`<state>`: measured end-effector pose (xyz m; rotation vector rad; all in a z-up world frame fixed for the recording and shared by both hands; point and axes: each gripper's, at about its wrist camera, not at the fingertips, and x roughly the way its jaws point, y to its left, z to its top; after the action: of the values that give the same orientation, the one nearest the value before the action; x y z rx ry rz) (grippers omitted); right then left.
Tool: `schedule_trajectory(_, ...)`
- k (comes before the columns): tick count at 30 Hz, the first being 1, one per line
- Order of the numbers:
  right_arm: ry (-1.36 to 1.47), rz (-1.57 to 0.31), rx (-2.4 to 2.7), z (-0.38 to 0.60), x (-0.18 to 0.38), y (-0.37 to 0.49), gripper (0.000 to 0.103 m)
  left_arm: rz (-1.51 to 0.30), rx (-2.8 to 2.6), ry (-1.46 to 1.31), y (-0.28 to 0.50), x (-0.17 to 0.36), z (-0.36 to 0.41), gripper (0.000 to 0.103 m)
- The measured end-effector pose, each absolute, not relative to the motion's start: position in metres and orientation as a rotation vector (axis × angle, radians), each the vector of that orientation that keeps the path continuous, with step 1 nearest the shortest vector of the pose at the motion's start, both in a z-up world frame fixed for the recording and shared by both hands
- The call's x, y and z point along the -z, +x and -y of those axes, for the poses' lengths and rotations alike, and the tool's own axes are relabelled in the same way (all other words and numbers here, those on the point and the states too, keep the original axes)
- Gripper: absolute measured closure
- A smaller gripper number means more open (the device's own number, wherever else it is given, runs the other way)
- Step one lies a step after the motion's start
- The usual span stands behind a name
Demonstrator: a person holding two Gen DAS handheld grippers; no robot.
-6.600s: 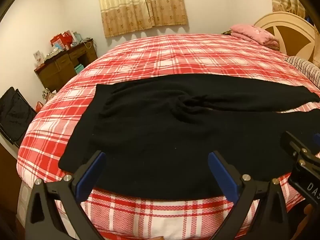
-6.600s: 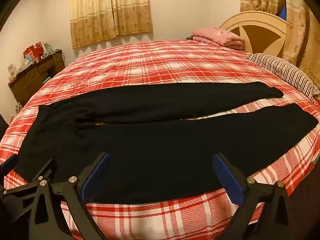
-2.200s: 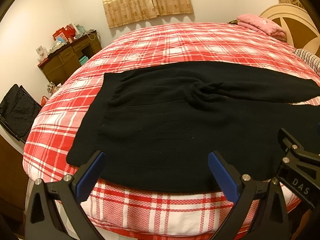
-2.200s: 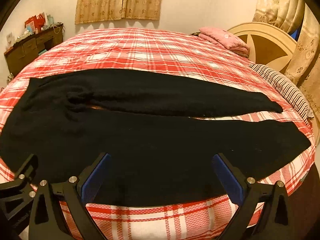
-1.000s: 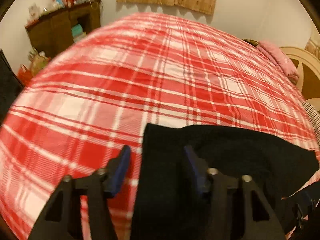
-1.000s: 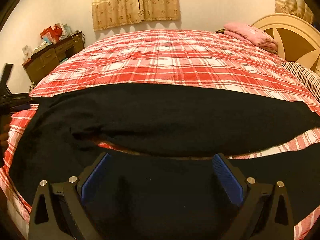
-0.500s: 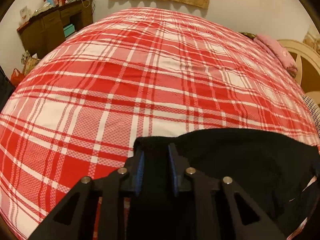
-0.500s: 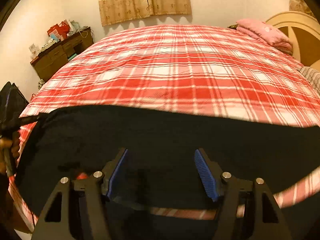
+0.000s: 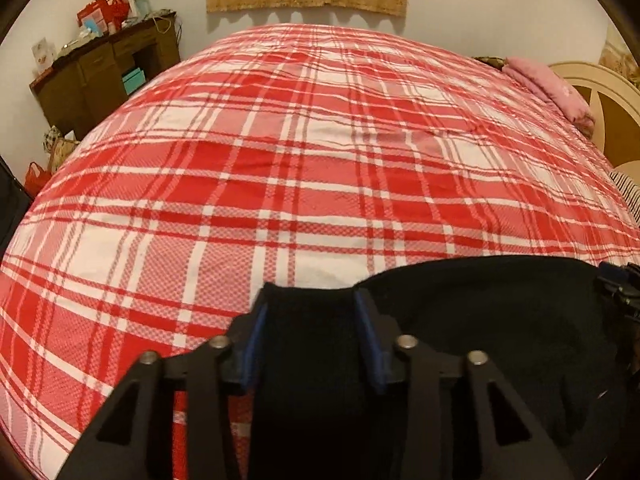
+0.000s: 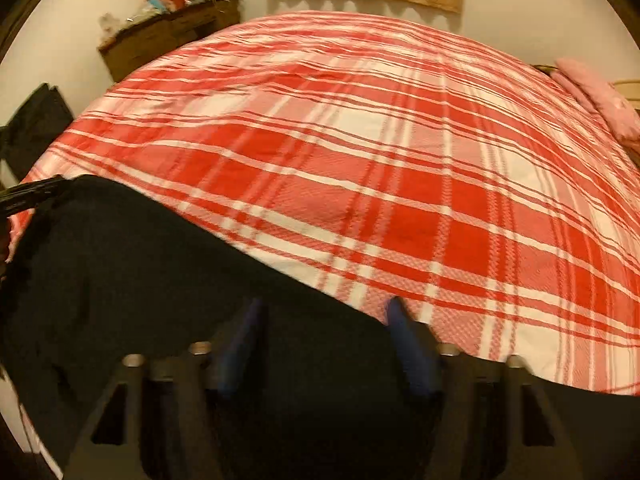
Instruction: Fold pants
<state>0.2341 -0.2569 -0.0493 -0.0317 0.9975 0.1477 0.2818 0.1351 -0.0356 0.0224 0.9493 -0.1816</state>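
Black pants [image 9: 500, 320] lie on a red and white plaid bedcover [image 9: 280, 160]. My left gripper [image 9: 312, 332] grips a corner of the waist end: black cloth fills the gap between its blue pads, though the jaws are opening slightly. The right gripper's black frame [image 9: 620, 292] shows at the right edge of the left wrist view. In the blurred right wrist view, my right gripper [image 10: 324, 332] hangs over the far edge of the pants [image 10: 140, 280]. Its jaws are closing with black cloth between them, and the pads still stand apart.
A brown dresser [image 9: 100, 76] with boxes and bags on top stands at the far left wall. A pink folded cloth [image 9: 548, 92] and a cream headboard [image 9: 612, 120] are at the far right. A black bag [image 10: 32, 132] sits beside the bed.
The left jaws have closed onto the waist corner and stayed put. The right gripper has swept across to the pants' far edge, rolling as it went, and its jaws have narrowed.
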Motion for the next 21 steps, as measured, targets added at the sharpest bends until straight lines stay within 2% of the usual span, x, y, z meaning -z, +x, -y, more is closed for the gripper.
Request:
schedule_trajectory(1, -0.037, -1.0, -0.155, 0.255, 0.048, 0.234, 0.083, -0.948, 0.176, 0.014, 0.283, 0.034, -0.138, 0.08)
schedule_trajectory(2, -0.048, -1.001, -0.147, 0.252, 0.046, 0.233, 0.091, -0.95, 0.174, -0.004, 0.284, 0.033, -0.141, 0.086)
schedule_trajectory(4, -0.064, -0.985, -0.129, 0.247, 0.039, 0.23, 0.1, -0.952, 0.184, -0.062, 0.287, 0.03, -0.148, 0.089)
schedule_trajectory(9, 0.007, -0.843, -0.106, 0.246, -0.01, 0.203, 0.1, -0.861, 0.211, -0.072, 0.265, -0.001, -0.147, 0.096)
schedule_trajectory(15, 0.006, -0.708, -0.134, 0.225, -0.068, 0.142, 0.1, -0.691, 0.247, -0.1, 0.209, -0.062, -0.153, 0.096)
schedule_trajectory(21, 0.022, -0.652, -0.181, 0.199, -0.083, 0.058, 0.1, -0.571, 0.316, -0.154, 0.137, -0.092, -0.171, 0.096)
